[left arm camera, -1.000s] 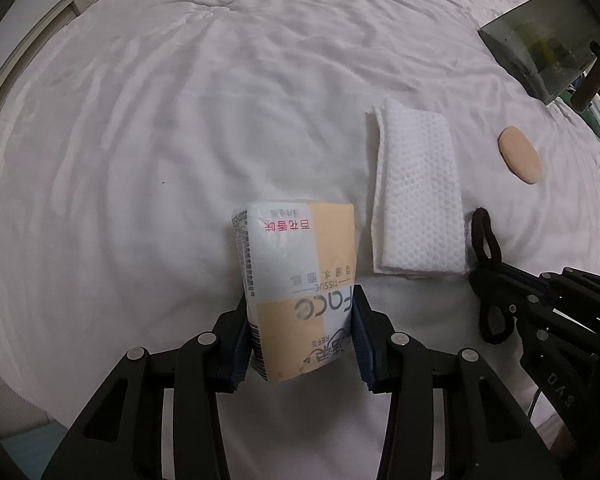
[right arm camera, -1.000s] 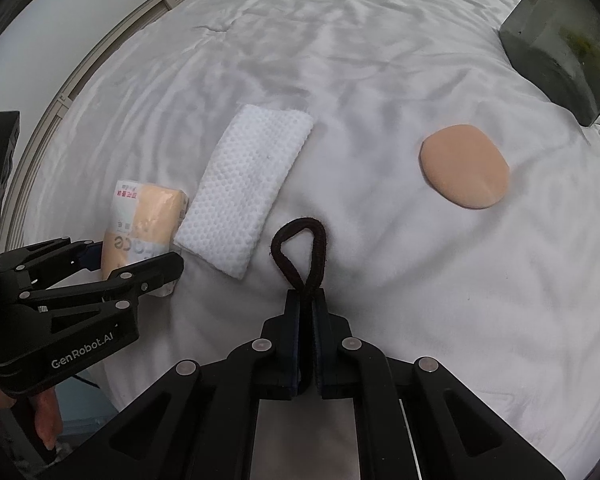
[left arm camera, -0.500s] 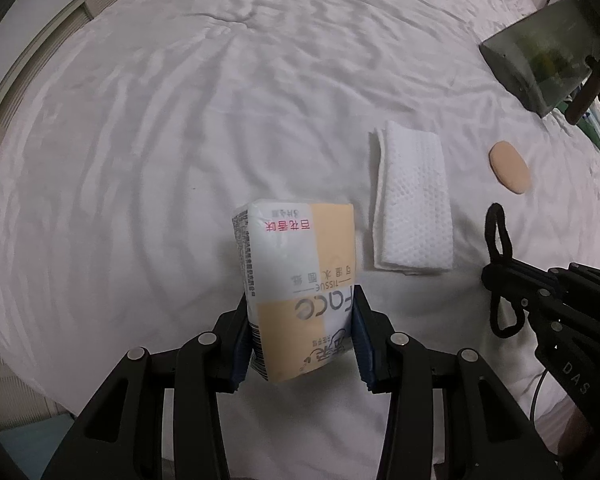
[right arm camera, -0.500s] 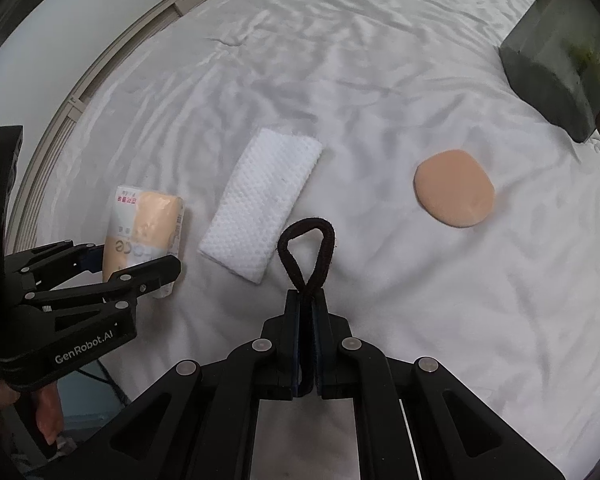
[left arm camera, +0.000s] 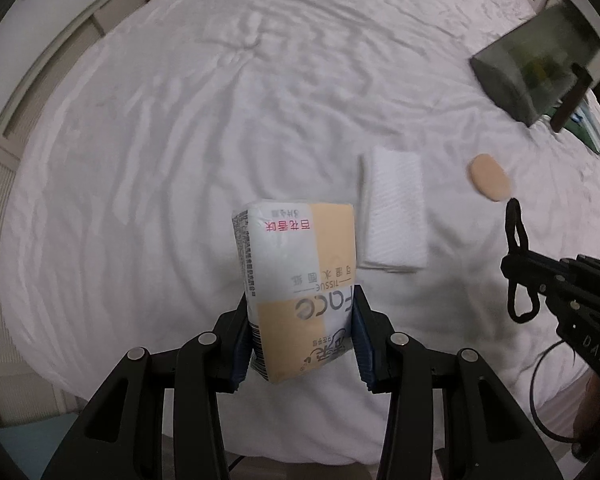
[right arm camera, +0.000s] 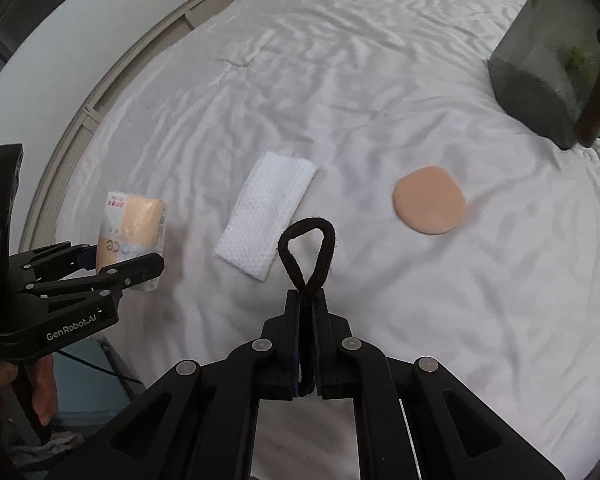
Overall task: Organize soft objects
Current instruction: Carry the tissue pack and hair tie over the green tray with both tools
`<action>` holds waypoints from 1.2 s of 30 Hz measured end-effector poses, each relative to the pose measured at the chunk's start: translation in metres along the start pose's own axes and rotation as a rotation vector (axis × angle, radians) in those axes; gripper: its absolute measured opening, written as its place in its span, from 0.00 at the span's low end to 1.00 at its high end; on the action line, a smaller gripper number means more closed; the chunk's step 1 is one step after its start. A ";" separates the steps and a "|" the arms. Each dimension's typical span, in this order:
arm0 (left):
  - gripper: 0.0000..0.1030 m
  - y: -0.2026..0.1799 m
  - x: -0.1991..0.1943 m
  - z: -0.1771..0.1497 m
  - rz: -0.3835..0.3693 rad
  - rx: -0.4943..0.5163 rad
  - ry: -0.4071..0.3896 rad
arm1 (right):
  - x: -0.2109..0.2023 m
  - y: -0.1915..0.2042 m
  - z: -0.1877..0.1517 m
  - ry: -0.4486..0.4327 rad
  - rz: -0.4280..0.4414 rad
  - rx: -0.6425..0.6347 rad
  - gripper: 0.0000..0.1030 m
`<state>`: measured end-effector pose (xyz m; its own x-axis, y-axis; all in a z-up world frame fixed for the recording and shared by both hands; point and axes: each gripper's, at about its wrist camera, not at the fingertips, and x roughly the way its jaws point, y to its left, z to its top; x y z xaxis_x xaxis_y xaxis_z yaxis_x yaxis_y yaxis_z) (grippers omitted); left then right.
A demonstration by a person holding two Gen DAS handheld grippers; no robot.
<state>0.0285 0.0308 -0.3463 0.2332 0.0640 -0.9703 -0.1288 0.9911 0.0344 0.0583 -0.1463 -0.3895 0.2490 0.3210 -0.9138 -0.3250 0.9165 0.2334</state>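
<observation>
My left gripper (left arm camera: pixel 300 312) is shut on a white and orange tissue pack (left arm camera: pixel 296 276) and holds it above the white bedsheet (left arm camera: pixel 180 140); it also shows in the right wrist view (right arm camera: pixel 132 232). My right gripper (right arm camera: pixel 308 300) is shut on a black hair tie (right arm camera: pixel 308 252), whose loop sticks out past the fingertips; the hair tie also shows in the left wrist view (left arm camera: pixel 516 264). A folded white cloth (right arm camera: pixel 266 220) (left arm camera: pixel 394 212) and a round beige powder puff (right arm camera: pixel 428 205) (left arm camera: pixel 489 182) lie on the sheet.
A dark translucent storage box (right arm camera: pixel 548 76) (left arm camera: pixel 536 68) stands at the far right on the bed. The bed's edge (right arm camera: pixel 112 92) curves along the left. A dark upright post (right arm camera: pixel 598 92) stands beside the box.
Both grippers have risen and drawn back from the bed with their objects; the cloth and puff look smaller and farther away.
</observation>
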 end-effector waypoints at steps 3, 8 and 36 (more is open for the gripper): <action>0.37 -0.023 -0.016 0.006 -0.011 0.037 -0.011 | -0.026 -0.015 -0.003 -0.025 0.006 0.014 0.04; 0.37 -0.086 -0.043 0.023 -0.083 0.114 -0.041 | -0.077 -0.056 -0.008 -0.066 -0.029 0.046 0.04; 0.37 -0.458 0.006 0.266 -0.361 0.200 -0.206 | -0.198 -0.425 0.104 -0.247 -0.315 0.129 0.04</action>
<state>0.3453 -0.3921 -0.3043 0.4179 -0.2878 -0.8617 0.1800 0.9559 -0.2319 0.2420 -0.5742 -0.2735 0.5343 0.0536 -0.8436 -0.0849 0.9963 0.0096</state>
